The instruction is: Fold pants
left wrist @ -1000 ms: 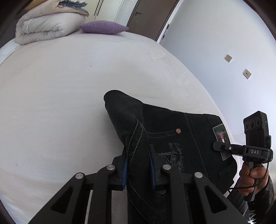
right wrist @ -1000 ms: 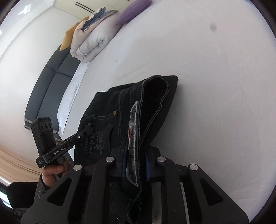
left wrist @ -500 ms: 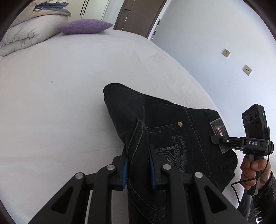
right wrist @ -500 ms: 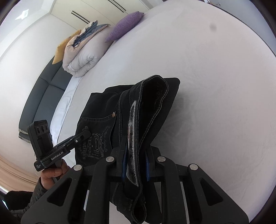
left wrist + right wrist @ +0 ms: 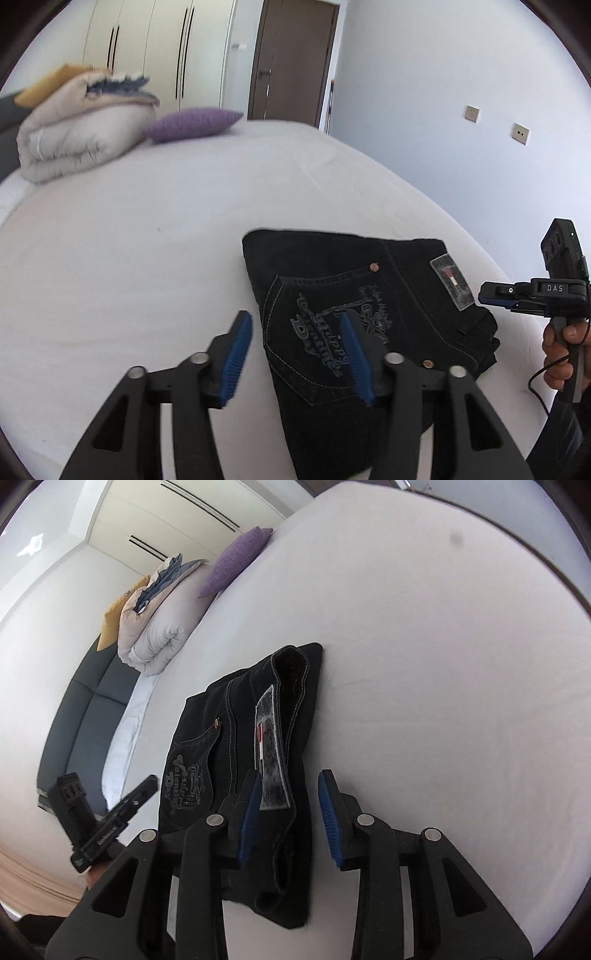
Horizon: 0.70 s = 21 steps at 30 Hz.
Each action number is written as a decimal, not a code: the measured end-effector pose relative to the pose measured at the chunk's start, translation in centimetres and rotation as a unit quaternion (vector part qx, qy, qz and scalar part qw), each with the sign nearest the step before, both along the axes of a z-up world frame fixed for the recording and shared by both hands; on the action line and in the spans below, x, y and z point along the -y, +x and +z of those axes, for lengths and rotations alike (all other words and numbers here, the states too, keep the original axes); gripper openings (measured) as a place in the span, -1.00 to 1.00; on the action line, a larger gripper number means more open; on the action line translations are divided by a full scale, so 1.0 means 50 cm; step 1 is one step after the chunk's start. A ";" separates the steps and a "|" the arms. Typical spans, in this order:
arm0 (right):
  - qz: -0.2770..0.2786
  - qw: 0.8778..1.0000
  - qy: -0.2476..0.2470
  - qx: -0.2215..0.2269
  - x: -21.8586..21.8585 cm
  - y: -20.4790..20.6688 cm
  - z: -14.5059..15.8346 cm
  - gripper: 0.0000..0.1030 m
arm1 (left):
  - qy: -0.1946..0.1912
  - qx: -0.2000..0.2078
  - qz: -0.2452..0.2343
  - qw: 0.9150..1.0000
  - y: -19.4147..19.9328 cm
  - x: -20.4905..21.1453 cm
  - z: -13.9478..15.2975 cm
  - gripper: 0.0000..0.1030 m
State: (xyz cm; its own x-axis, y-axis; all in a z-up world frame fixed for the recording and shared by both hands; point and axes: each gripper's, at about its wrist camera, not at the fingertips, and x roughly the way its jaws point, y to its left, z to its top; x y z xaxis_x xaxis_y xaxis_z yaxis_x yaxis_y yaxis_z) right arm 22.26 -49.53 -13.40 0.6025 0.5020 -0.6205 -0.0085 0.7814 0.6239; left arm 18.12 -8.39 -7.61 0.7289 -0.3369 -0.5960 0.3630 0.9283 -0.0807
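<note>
The folded black pants [image 5: 369,314] lie on the bed [image 5: 147,240]; denim looks heavy, limp. Both left gripper [image 5: 299,354] and right gripper [image 5: 290,814] jaws are opening, gripping nothing. Best hold: the thick waistband edge.

My left gripper [image 5: 295,339] has its jaws opening; the blue pads [image 5: 236,354] press on nothing. The folded black pants [image 5: 369,317] lie flat on the white bed [image 5: 147,240], pocket embroidery facing up. My right gripper [image 5: 491,297] sits just beside the waistband label [image 5: 452,282].
</note>
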 end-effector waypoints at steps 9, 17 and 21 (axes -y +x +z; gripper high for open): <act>-0.061 0.969 -0.172 0.166 -0.097 -0.277 0.223 0.19 | 0.071 0.216 0.057 0.972 -0.249 0.041 0.176 1.00; -0.154 0.890 -0.242 0.355 -0.165 -0.507 0.389 1.00 | 0.022 0.276 0.143 0.950 -0.422 -0.011 0.270 1.00; -0.143 0.885 -0.256 0.362 -0.179 -0.576 0.434 1.00 | 0.018 0.214 0.161 0.963 -0.424 -0.031 0.275 1.00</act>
